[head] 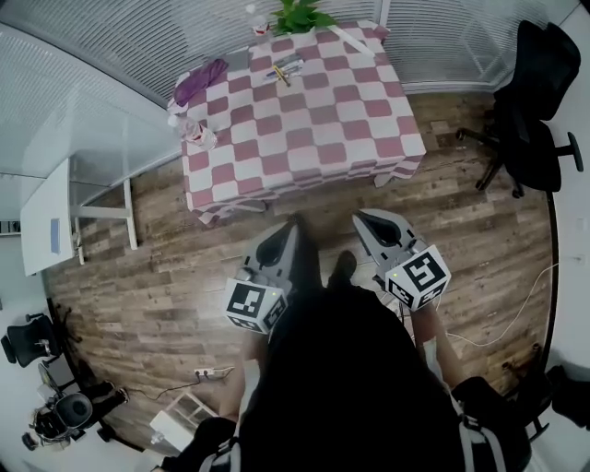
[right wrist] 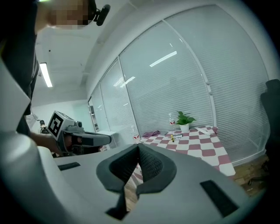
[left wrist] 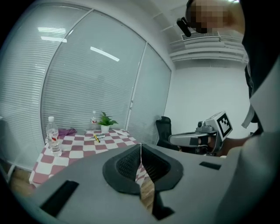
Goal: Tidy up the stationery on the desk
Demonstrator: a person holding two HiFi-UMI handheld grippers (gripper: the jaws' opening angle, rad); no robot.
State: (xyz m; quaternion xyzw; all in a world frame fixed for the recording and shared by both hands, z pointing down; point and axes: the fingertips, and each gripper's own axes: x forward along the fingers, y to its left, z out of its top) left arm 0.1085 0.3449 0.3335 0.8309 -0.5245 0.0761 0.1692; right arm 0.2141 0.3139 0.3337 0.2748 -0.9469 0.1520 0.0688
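Across the wooden floor, well apart from both tools, stands the bench under a red-and-white checked cloth. Nearer, held low over the boards, the left gripper has its fingers pressed together on nothing. The right gripper is the same, fingers closed and empty.

At the bench's far edge sits a potted plant. A water bottle stands near the left edge, with a purple cloth beyond it. The stationery, a small cluster of pens, one of them yellow, lies just in front of the plant; their kinds are too small to tell.

They are probably light, stiff and smooth, apt to roll or skid on the cloth. A pinch across the middle of one barrel at a time looks safest.
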